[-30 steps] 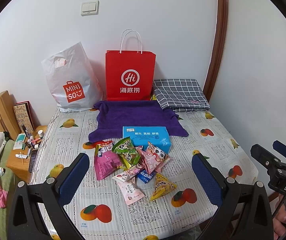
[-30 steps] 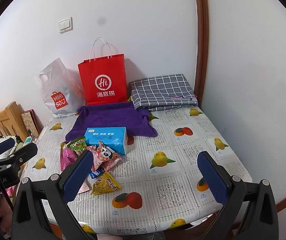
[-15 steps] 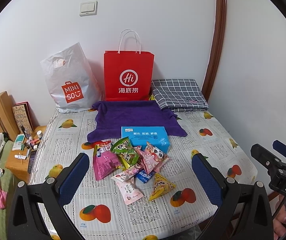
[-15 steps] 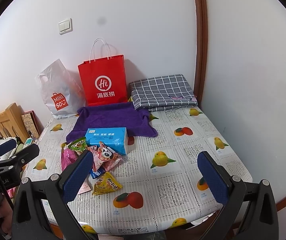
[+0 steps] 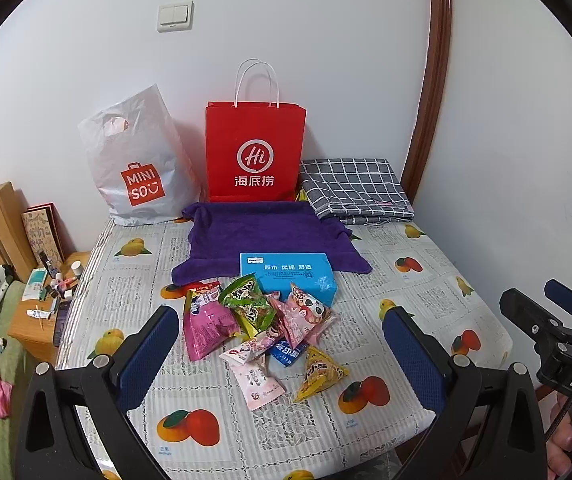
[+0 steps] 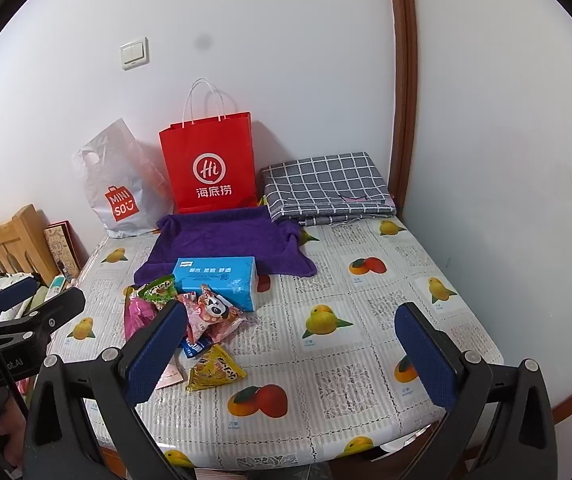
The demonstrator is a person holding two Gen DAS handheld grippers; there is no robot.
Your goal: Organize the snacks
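A heap of several snack packets lies on the fruit-print tablecloth: a magenta packet, a green one, a pink panda one, a yellow triangular one and a pink flat one. The panda packet and yellow packet also show in the right wrist view. My left gripper is open and empty, in front of the heap. My right gripper is open and empty, right of the heap.
A blue tissue box sits behind the heap on a purple towel. A red paper bag, a grey MINISO bag and a folded checked cloth stand at the wall. A nightstand with small bottles is left.
Both views have shifted very slightly; the scene sits a touch lower and left. Nothing on the table has moved and both grippers stay open.
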